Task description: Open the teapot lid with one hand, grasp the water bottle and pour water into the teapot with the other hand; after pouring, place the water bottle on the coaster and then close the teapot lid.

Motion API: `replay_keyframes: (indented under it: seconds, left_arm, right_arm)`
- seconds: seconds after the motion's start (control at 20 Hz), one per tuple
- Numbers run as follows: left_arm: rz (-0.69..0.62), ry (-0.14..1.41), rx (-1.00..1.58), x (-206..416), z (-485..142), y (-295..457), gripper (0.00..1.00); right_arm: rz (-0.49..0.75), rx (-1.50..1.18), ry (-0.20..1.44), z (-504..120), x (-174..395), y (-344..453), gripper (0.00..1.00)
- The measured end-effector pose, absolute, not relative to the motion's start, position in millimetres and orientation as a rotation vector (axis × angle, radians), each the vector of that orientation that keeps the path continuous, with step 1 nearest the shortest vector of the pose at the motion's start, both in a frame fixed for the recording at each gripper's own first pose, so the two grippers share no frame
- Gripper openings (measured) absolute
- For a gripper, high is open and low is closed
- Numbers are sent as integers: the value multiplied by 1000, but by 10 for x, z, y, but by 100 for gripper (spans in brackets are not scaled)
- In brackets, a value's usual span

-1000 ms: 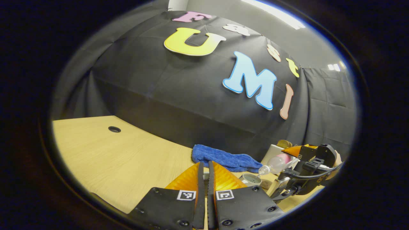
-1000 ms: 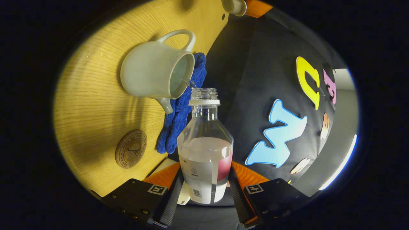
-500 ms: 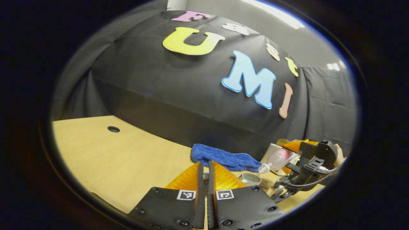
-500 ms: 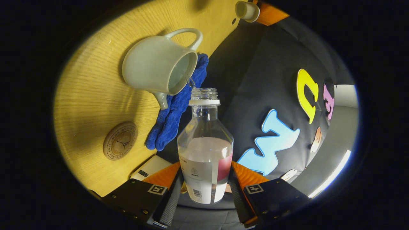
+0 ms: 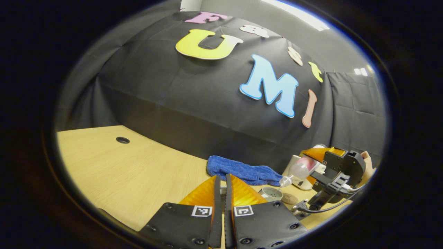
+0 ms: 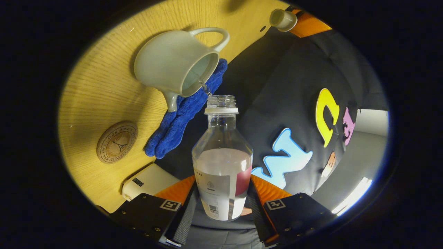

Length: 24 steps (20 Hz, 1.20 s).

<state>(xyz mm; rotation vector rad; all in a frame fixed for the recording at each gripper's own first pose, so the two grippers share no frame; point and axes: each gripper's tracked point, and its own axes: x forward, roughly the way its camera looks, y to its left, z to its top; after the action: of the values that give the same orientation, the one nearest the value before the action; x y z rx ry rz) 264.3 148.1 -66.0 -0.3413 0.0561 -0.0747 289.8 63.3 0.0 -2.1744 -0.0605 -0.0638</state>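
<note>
Pale wood grain covers the table, with a small round hole far off at its left in the left gripper view. Nearer the middle, the left gripper shows its two fingers drawn almost together; in the right gripper view a small white lid sits at the tip of that far gripper, so it appears to be pinching the lid, though the contact itself is too small to make out. Just beyond those fingers lies a blue towel, bunched against the foot of the black cloth wall. To the right of the towel stands the white teapot, its mouth open, and a round brown coaster rests on the table just beside it. Above the teapot the water bottle is tipped, neck pointing down toward the open mouth. Farthest right, a hand holds the right gripper behind the bottle.

In the right gripper view the coaster lies at the left, a white box near it. The teapot sits further in, towel behind it, a thin stream of water reaching its rim. The right gripper clamps the bottle from both sides at its labelled lower body, partly filled.
</note>
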Motion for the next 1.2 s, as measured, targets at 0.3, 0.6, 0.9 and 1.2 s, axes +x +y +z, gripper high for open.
replay_keyframes:
  seconds: [0.3, 0.6, 0.9, 1.2]
  left_arm:
    - [-76, 56, -340, 2632, -657, 1481, 12]
    - [-76, 53, -344, 2631, -658, 1482, 12]
    - [-77, 52, -344, 2640, -642, 1481, 9]
    - [-80, 53, -346, 2634, -648, 1484, 11]
  right_arm:
    - [-44, -2225, -99, 20, 2899, 767, 74]
    - [-40, -2276, -136, 43, 2855, 850, 74]
    - [-38, -2301, -141, 46, 2871, 855, 74]
    - [-39, -2258, -128, 32, 2887, 837, 74]
